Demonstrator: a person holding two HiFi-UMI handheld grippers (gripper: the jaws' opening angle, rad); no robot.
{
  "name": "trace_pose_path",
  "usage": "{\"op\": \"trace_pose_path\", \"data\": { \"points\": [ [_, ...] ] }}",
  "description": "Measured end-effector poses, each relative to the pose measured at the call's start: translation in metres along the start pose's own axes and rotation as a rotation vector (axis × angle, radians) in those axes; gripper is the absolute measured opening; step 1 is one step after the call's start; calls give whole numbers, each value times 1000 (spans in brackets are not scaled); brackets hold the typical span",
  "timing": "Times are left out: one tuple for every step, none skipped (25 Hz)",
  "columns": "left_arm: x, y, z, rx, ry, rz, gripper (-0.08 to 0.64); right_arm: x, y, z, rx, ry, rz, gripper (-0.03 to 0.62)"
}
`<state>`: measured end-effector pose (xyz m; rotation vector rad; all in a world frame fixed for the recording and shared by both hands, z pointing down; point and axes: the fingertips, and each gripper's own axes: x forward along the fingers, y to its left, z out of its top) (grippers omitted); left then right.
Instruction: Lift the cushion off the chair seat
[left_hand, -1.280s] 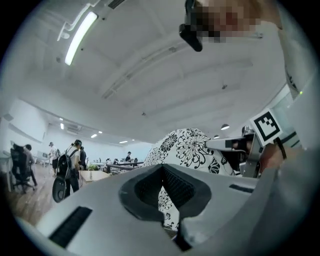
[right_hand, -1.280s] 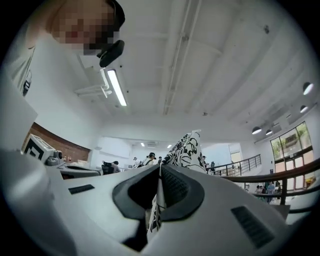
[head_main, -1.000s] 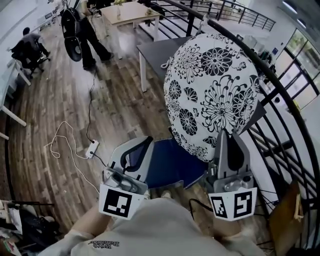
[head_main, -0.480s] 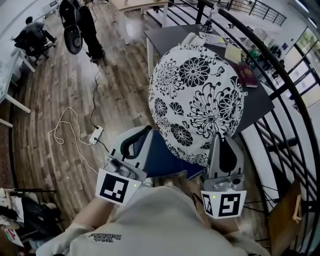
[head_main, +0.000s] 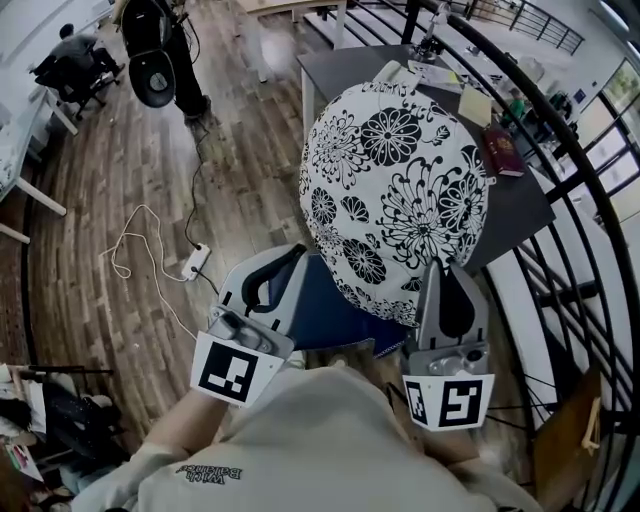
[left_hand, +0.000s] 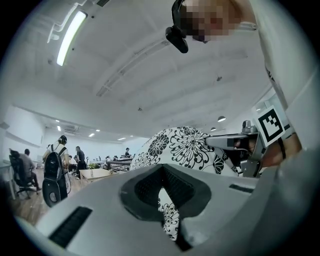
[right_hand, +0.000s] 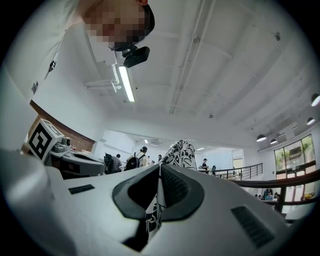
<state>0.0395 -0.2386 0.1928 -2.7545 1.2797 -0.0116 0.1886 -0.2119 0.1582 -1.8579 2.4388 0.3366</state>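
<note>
Cushion (head_main: 400, 190), floral: raised clear of the blue chair seat (head_main: 322, 318), rising forward of both tools. Left hand-held gripper (head_main: 290, 260) and right hand-held gripper (head_main: 446, 268) each pinch its lower edge, on opposite sides.

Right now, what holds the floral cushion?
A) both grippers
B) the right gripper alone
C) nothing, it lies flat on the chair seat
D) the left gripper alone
A: the left gripper and the right gripper each pinch patterned fabric of the cushion between shut jaws, as each gripper view shows.
</note>
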Motion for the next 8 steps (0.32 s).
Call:
{"op": "trace_pose_path", "data": {
  "points": [
    [2, -2, 1, 2, 2, 1, 5, 0, -3, 1, 1, -3, 1, 3],
    [4, -4, 2, 4, 3, 1, 5, 0, -6, 2, 1, -6, 2, 3],
    [5, -6, 3, 5, 4, 2, 5, 0, -8, 4, 2, -8, 3, 3],
    [6, -8, 4, 5, 6, 3, 5, -1, -10, 5, 3, -10, 4, 3],
    [7, -10, 4, 5, 9, 4, 5, -1, -11, 6, 4, -10, 5, 3],
    [8, -11, 5, 5, 11, 5, 5, -2, -13, 7, 4, -10, 6, 3],
    [9, -12, 6, 4, 14, 6, 5, -3, -14, 8, 5, -10, 7, 3],
    [9, -13, 6, 4, 16, 7, 5, -4, -15, 8, 5, -9, 7, 3]
  ]
}}
